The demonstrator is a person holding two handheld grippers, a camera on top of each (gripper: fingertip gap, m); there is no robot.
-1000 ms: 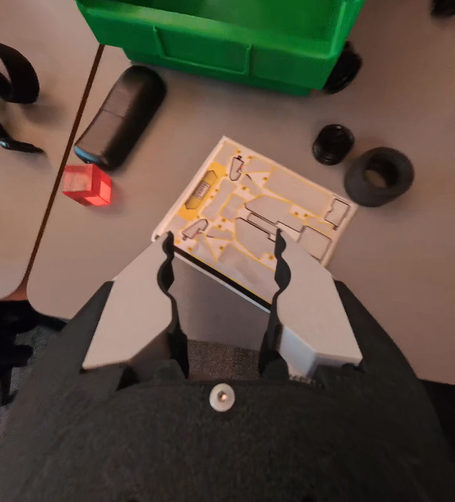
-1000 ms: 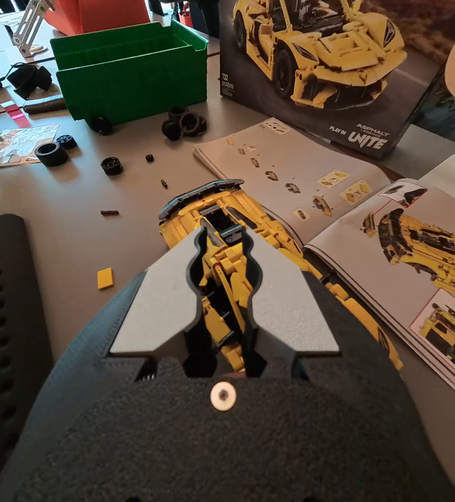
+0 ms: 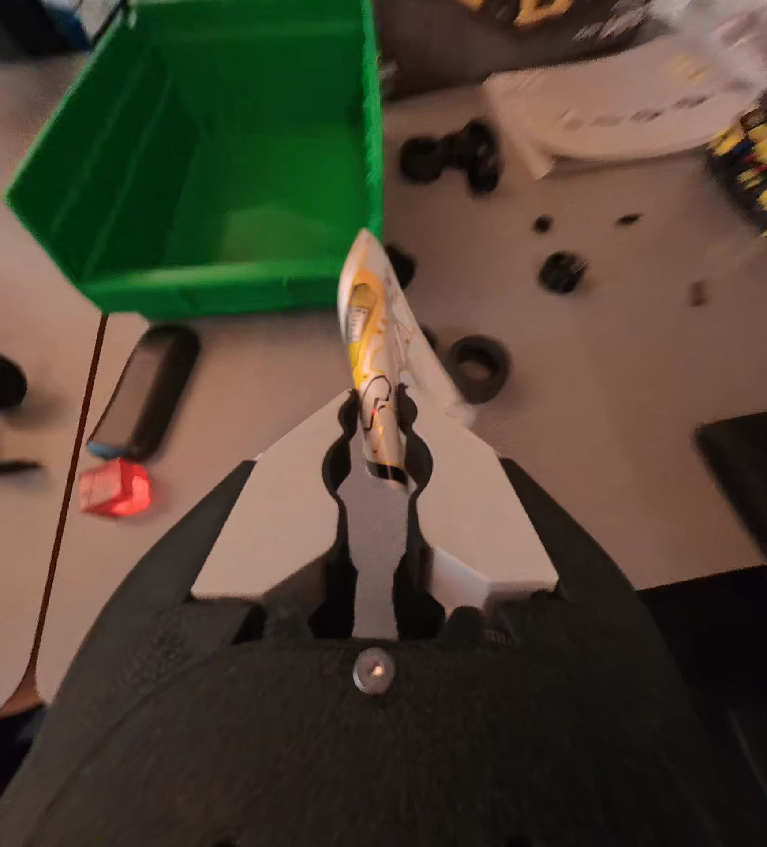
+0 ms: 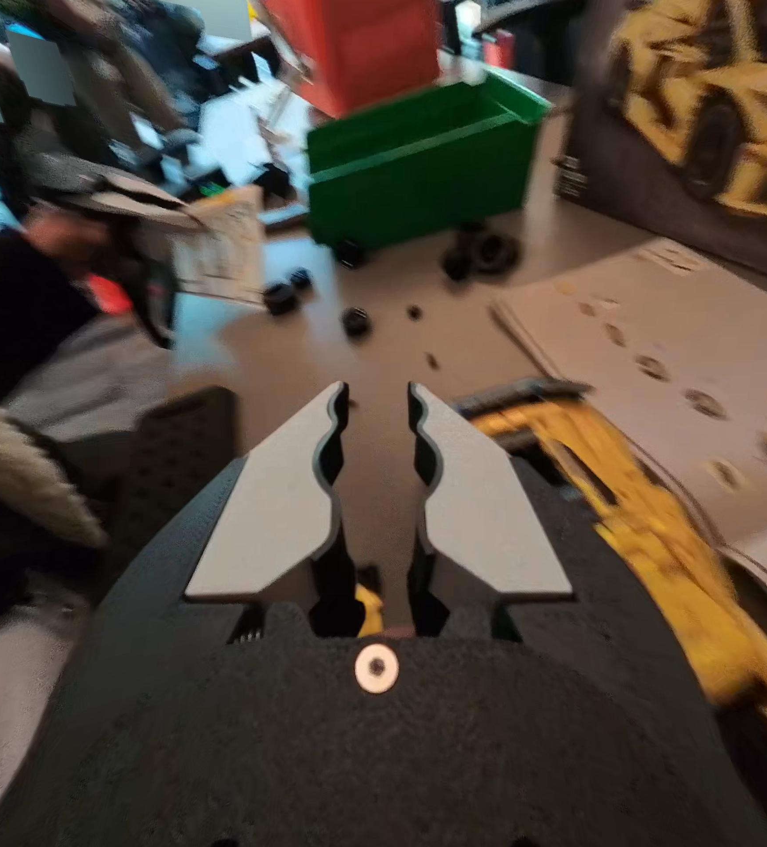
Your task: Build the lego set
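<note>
Paper sticker sheet (image 3: 374,348), flat on the counter (image 3: 601,458) a second ago, now hangs curled off it, pinched in the left gripper (image 3: 376,395). Right gripper (image 4: 378,389) has left the yellow car (image 4: 624,513); its jaws stand apart, empty, the car just beside them to the right. Beyond: loose black tyres (image 3: 477,369), green bin (image 3: 216,156), manual (image 4: 647,348). Judgement: stickers go on the car next.

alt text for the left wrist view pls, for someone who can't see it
The left gripper is shut on a curled sticker sheet, lifted off the table. Beyond it stands an open green bin; black tyres lie to the right, a red translucent block and a dark case to the left.
</note>
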